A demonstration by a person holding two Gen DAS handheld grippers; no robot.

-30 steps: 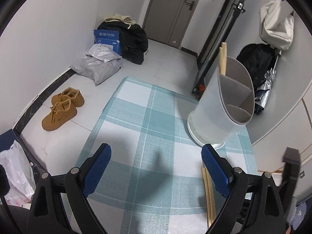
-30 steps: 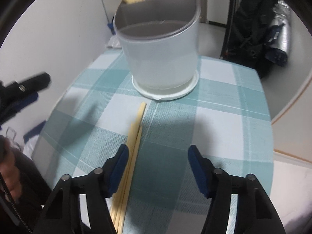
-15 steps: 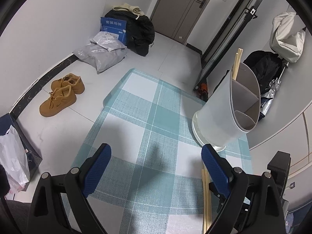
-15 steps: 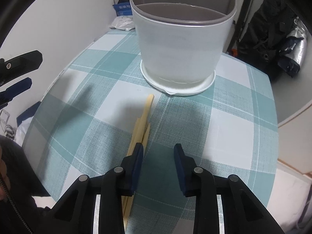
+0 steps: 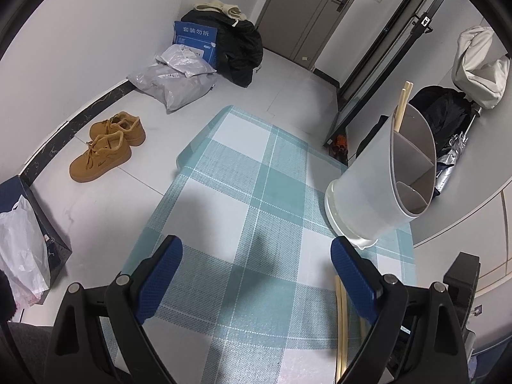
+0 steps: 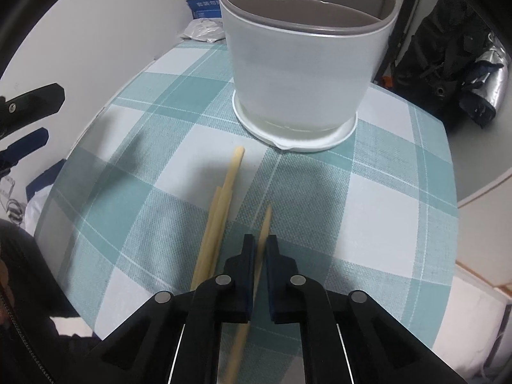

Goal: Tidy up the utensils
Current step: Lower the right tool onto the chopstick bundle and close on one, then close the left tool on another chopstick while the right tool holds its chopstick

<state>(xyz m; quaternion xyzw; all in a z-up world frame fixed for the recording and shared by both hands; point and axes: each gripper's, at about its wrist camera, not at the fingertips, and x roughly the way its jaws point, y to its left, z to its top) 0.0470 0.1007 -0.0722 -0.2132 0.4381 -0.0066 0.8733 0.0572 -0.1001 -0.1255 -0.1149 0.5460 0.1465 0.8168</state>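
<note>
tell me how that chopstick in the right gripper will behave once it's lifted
The chopstick looks like stiff, thin wood, so it probably will not bend. It seems light. The right gripper pinches it at one spot with length on both sides, so it may pivot or slip. It looks blurred, perhaps already shifting.

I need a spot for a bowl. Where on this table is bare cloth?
The checked teal tablecloth is bare left of the white divided utensil holder, and right of the wooden chopsticks lying loose. It is crowded by those chopsticks, where the right claw grips a single chopstick.
</note>
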